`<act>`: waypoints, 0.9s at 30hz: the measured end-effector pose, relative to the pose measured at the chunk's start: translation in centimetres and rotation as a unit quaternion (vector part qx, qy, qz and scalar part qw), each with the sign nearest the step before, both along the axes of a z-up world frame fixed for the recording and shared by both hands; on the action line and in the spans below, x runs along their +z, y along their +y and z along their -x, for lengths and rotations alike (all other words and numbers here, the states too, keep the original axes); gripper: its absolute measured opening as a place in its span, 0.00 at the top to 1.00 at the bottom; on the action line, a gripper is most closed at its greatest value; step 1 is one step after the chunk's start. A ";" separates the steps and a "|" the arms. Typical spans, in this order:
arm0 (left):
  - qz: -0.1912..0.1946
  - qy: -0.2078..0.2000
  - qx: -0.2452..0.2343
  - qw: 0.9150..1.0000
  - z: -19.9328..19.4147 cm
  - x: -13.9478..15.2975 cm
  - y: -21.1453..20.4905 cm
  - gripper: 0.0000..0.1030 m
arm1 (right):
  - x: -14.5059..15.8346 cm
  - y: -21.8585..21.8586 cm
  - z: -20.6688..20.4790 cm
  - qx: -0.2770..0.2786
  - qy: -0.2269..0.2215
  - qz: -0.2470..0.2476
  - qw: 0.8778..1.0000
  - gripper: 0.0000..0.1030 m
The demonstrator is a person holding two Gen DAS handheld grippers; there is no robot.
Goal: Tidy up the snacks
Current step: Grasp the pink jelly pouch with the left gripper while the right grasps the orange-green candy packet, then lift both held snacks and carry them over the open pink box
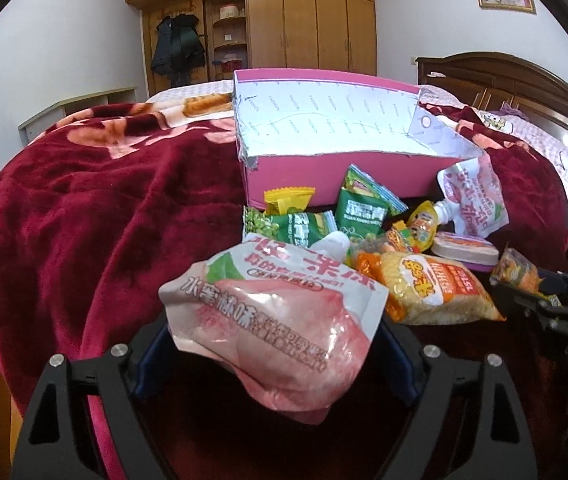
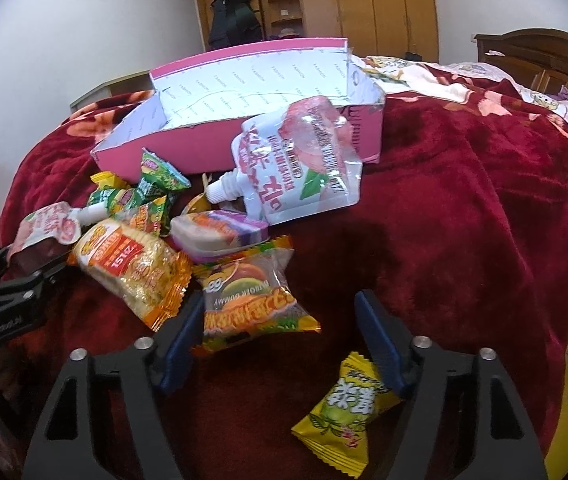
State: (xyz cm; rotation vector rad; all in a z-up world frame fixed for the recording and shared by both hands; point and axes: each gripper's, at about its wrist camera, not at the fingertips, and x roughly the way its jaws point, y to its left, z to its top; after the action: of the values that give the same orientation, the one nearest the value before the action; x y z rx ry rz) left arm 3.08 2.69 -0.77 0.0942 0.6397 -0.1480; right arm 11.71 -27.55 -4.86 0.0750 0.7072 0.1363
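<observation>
1. Bedroom setting: a dark red plush blanket covers the bed, with a wooden wardrobe at 12 o'clock against the far wall.
2. On the blanket sits an open pink box with a white printed lining, at 12 o'clock in both wrist views.
3. Loose snacks are heaped just in front of the box: green packets, an orange rice-cracker pack, a purple-rimmed cup.
4. The left gripper has its blue pads closed against a pink peach jelly pouch, held lifted in front of the heap; the pouch fills the centre of its view.
5. A second peach pouch leans on the box's front wall at 12 o'clock in the right wrist view, spout pointing to 8 o'clock.
6. The right gripper is spread wide and grips nothing.
7. A fruit gummy bag lies touching its left pad at 10 o'clock.
8. A yellow candy wrapper lies on the blanket beneath the right finger at 5 o'clock.
</observation>
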 end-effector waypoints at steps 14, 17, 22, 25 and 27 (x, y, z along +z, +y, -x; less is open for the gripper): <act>0.034 -0.021 0.012 0.999 2.8 2.3 0.5 0.14 | 0.9 -1.0 0.9 -0.003 -0.011 -0.018 1.000 0.54; 0.032 -0.031 0.011 0.999 3.2 3.0 0.3 0.14 | 1.3 -1.1 1.2 -0.001 -0.017 -0.019 1.000 0.54; 0.025 -0.039 0.016 0.999 3.2 4.1 -0.3 0.14 | 2.2 -1.1 1.6 0.001 -0.034 -0.018 0.999 0.54; 0.030 -0.039 0.017 0.999 2.8 4.7 -0.7 0.14 | 2.9 -1.2 1.6 0.003 -0.045 -0.017 0.999 0.54; 0.031 -0.042 0.019 0.998 2.4 5.1 -0.9 0.14 | 3.3 -1.2 1.6 0.004 -0.051 -0.018 0.999 0.54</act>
State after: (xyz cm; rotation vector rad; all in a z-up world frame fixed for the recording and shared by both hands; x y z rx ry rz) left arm 0.64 1.77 4.33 0.0280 0.5530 -0.1276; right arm 10.10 -28.78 -1.52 0.0985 0.6042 0.1591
